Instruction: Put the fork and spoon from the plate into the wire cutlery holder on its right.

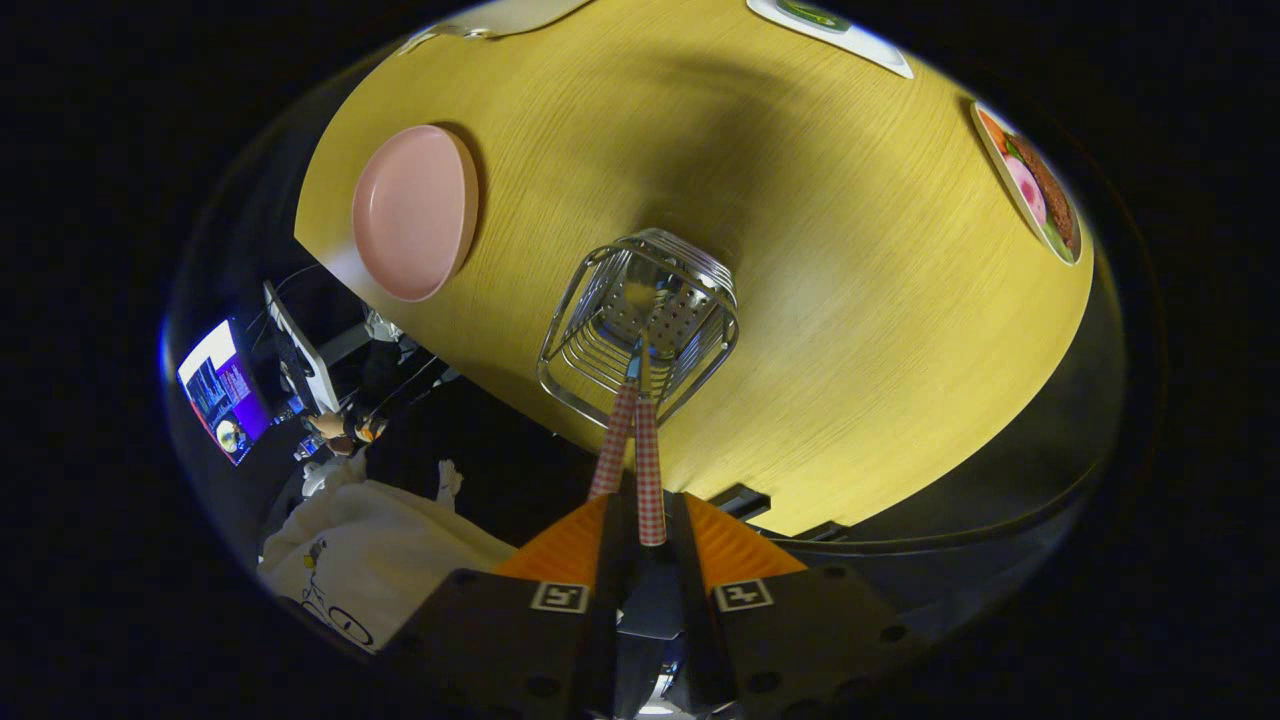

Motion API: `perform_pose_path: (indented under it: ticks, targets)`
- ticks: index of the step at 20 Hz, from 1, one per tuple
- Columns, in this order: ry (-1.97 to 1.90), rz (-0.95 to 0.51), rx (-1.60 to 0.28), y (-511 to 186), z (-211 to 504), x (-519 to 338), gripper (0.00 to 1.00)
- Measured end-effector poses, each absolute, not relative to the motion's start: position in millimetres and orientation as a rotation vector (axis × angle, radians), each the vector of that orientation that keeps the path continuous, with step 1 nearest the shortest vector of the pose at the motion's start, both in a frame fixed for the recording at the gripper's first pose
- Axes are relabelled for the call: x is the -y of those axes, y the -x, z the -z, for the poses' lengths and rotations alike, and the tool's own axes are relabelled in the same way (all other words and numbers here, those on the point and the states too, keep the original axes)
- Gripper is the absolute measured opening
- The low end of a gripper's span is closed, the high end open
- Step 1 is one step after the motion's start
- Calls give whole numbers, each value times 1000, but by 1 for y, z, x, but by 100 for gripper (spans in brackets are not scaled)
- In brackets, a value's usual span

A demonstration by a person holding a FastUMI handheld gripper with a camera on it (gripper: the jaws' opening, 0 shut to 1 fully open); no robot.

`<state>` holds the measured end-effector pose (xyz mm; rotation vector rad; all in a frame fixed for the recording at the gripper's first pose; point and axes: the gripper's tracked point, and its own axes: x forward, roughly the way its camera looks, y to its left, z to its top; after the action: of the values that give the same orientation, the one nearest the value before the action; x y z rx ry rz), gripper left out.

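Hand-held gripper (640,520) clenched on one checked handle, second alongside | fork and spoon (630,440) heads inside wire cutlery holder (640,320) on table (850,300) | plate (415,212) bare, left | step: insertion | next: likely release, retract.

holder (640,325) mouth open below | plate (413,212) well apart

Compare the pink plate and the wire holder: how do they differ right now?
The pink plate is solid, shallow and bare; the wire cutlery holder is open metal wire, deep and upright, with checked handles reaching in, one pinched in the tongs. Both rest apart on the wooden table.
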<state>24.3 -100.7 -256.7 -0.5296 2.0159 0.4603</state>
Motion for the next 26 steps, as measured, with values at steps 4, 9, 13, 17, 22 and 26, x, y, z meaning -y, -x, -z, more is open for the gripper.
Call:
perform_pose_path:
  ticks: [4, 9, 13, 17, 22, 26]
  targets:
    - [493, -491, -1961, -20, 244, 91, 83]
    - [383, -495, -1816, -26, 222, 79, 100]
    - [289, -478, -1642, -30, 193, 71, 100]
    - [175, -423, -1403, -39, 157, 62, 99]
    - [96, -350, -1094, -40, 101, 50, 100]
    - [83, -284, -903, -25, 62, 55, 100]
